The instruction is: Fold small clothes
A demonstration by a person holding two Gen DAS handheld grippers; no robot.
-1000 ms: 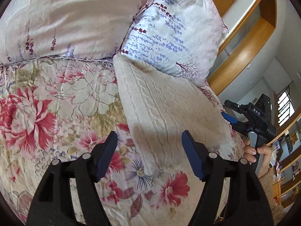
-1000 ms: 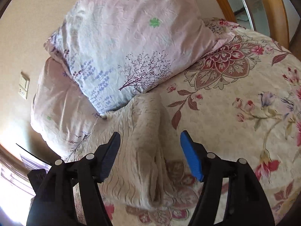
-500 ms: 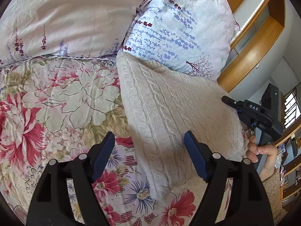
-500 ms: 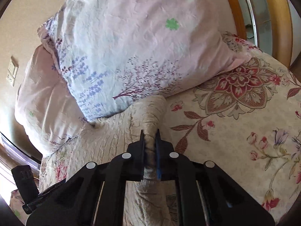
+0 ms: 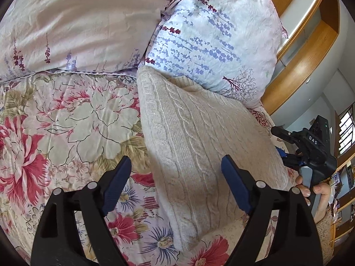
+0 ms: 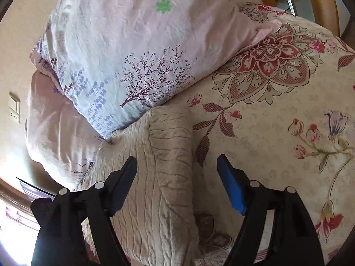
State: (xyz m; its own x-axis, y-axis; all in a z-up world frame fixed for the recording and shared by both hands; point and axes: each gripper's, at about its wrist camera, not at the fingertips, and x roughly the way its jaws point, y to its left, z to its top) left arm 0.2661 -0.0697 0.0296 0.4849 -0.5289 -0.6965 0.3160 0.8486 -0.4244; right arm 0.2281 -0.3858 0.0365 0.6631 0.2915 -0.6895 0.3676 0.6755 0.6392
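right hand-held gripper (image 6: 176, 181) released sweater (image 6: 168, 177) (jaws reopened)

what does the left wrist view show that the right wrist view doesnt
Only the left wrist view: the right gripper seen from outside, the hand holding it, a window, and the left gripper, whose jaws have just been opening above the sweater.

Only the right wrist view: a wall switch, and the right gripper from behind, its jaws just reopened, the sweater's folded edge between them but unpinched.

Both: the cream cable-knit sweater on the floral bedspread, against the tree-print pillow.
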